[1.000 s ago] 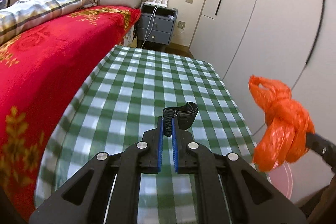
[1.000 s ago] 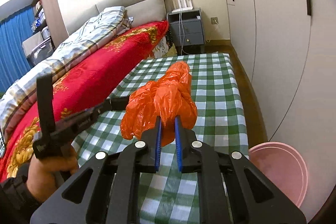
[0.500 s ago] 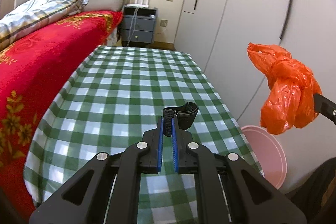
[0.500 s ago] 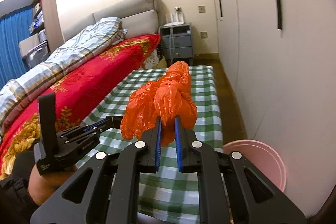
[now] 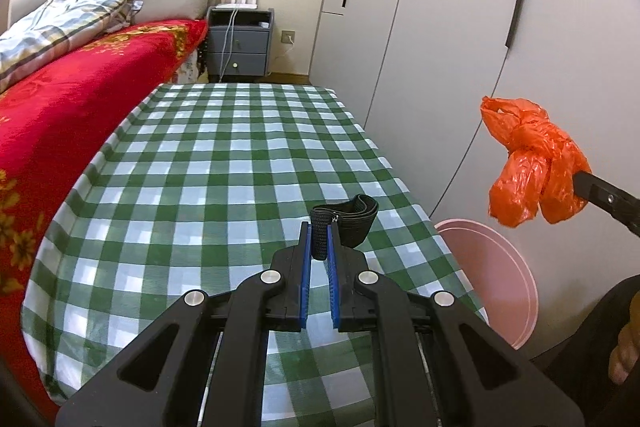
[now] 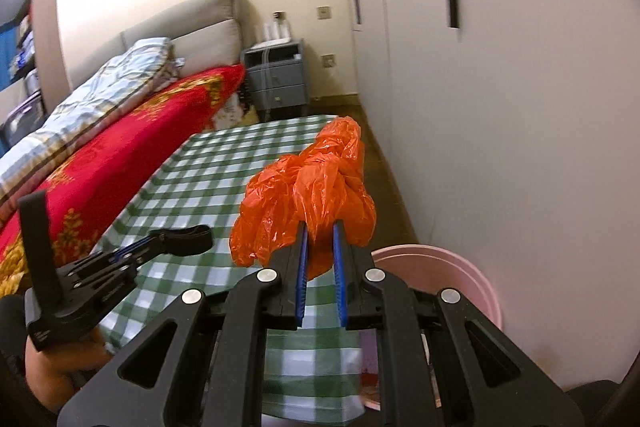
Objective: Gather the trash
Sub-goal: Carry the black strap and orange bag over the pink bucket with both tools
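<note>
Warm indoor light, glare on the upper wall, fisheye-bent edges, slight blur in the right view.

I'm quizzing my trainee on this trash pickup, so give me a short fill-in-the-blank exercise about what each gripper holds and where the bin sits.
1. The right gripper is shut on a crumpled ____ plastic bag.
2. The left gripper is shut on a black ____.
3. The pink bin stands beside the ____-checked table.

Missing words: orange; strap; green

No text, label, brand, number or sign can be read on anything in either view.
</note>
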Action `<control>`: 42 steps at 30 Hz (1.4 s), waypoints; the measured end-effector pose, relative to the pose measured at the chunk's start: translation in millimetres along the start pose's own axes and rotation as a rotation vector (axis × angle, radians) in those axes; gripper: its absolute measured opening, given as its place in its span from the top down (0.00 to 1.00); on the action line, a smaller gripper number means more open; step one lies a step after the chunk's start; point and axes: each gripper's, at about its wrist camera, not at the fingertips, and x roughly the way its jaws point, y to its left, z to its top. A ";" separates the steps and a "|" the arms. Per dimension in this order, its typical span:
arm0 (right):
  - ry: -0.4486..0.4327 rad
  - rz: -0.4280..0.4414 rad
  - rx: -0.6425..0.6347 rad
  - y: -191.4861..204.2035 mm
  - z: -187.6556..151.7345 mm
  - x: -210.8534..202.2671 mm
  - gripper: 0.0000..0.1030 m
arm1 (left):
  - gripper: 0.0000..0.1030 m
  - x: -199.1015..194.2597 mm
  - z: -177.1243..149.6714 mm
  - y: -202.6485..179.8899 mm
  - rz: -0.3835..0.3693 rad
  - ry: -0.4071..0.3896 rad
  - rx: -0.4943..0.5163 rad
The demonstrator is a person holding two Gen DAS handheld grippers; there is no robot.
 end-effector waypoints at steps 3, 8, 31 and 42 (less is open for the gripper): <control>-0.001 -0.044 0.031 -13.5 2.3 0.3 0.88 | 0.93 1.8 -1.2 -3.8 -0.016 0.002 0.000; 0.001 -0.100 0.077 -36.5 3.3 -0.4 0.88 | 0.93 7.2 -0.4 -17.4 -0.049 0.000 0.009; 0.049 -0.211 0.197 -84.2 -1.2 6.2 0.88 | 0.93 55.2 -18.6 -140.9 -0.268 0.103 0.125; 0.066 -0.224 0.234 -91.6 -0.7 15.0 0.83 | 0.89 78.8 -34.2 -170.5 -0.359 0.188 0.154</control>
